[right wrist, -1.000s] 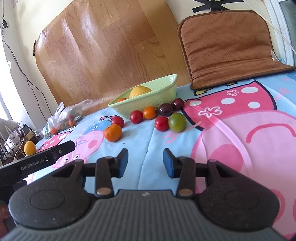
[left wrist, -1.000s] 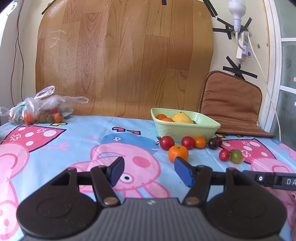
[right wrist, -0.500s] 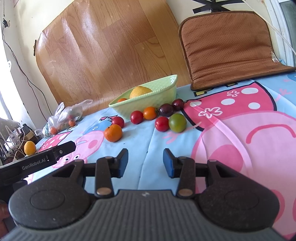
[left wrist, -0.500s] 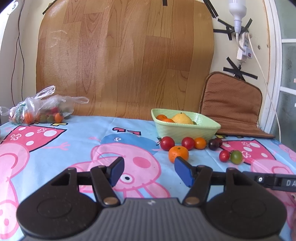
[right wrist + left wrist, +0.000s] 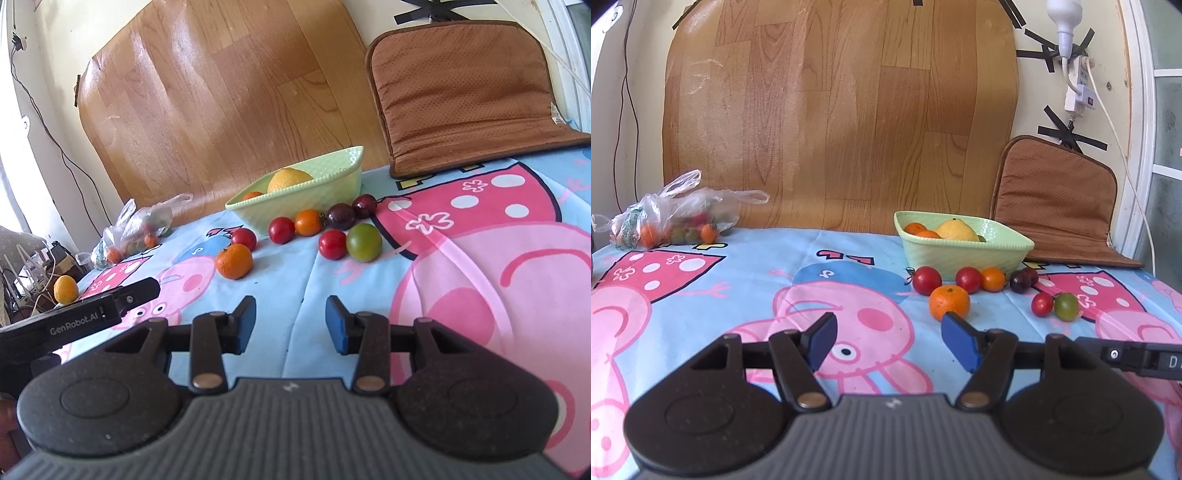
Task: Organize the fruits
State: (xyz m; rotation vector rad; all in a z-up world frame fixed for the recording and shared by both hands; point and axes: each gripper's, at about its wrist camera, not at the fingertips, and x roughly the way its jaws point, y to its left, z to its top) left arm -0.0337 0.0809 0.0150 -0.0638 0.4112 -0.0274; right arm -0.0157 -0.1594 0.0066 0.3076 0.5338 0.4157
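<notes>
Left gripper (image 5: 888,341) jaws opening, nothing between; right gripper (image 5: 290,325) half-parted, empty. Both tilted slightly down, low over the cartoon cloth (image 5: 701,295). Loose fruit (image 5: 949,301) lies ahead, before the green bowl (image 5: 964,254). Wood-pattern sheet (image 5: 842,110) behind.

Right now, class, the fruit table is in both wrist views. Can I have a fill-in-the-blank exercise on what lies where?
1. The large yellow citrus fruit lies inside the pale green square ____.
2. The single green tomato touches a ____ tomato on the cloth.
3. The clear plastic bag of fruit lies in front of the tall ____ board.
4. Both hand-held grippers, left and right, hold ____.

Missing words: bowl; red; wooden; nothing
</notes>
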